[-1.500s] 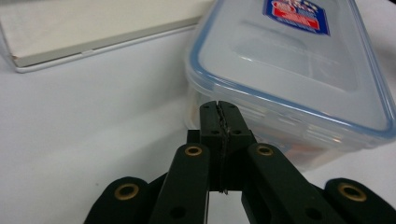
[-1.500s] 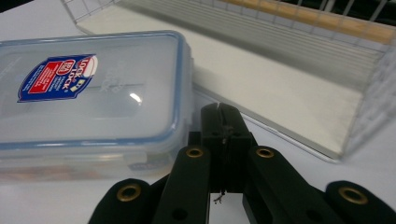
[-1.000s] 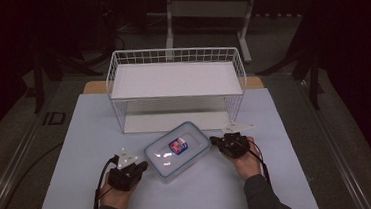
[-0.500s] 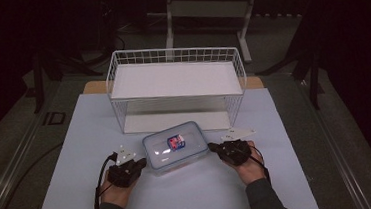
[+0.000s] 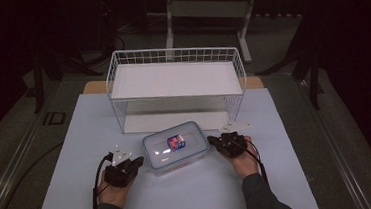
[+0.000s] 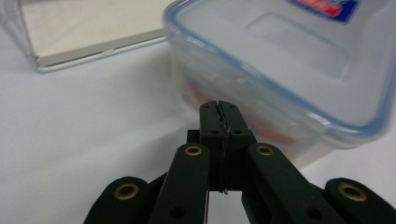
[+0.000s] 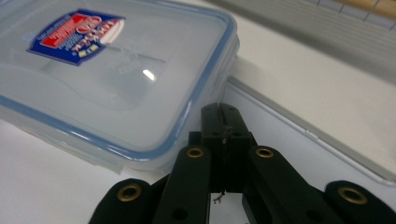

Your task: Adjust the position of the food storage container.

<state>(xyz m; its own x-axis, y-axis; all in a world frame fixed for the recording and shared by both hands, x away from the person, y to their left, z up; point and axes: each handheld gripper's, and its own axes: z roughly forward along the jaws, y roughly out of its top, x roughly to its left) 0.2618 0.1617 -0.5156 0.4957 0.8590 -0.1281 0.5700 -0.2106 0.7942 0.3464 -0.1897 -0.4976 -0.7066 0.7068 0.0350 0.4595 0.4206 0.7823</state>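
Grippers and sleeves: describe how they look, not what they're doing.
The left gripper and right gripper are black, with linkage arms studded with brass-coloured rivets. Each carries a pale three-cornered plate on top and trails a thin black cable along the hand. The person wears dark grey sleeves.

**Count of things on the table**

One clear plastic food container with a blue-rimmed lid (image 5: pixel 176 146) lies on the table, bearing one red and blue label (image 5: pixel 176 142). One white wire-mesh shelf rack (image 5: pixel 176 79) stands behind it. One pale blue-white sheet (image 5: pixel 76 143) covers the tabletop. Two black two-jaw grippers are there: the left gripper (image 5: pixel 139 161) and the right gripper (image 5: pixel 210 140), one in each of the person's two hands. Two grey three-cornered plates sit on them, one apiece. One metal-legged stand (image 5: pixel 206 7) is on the floor beyond the table
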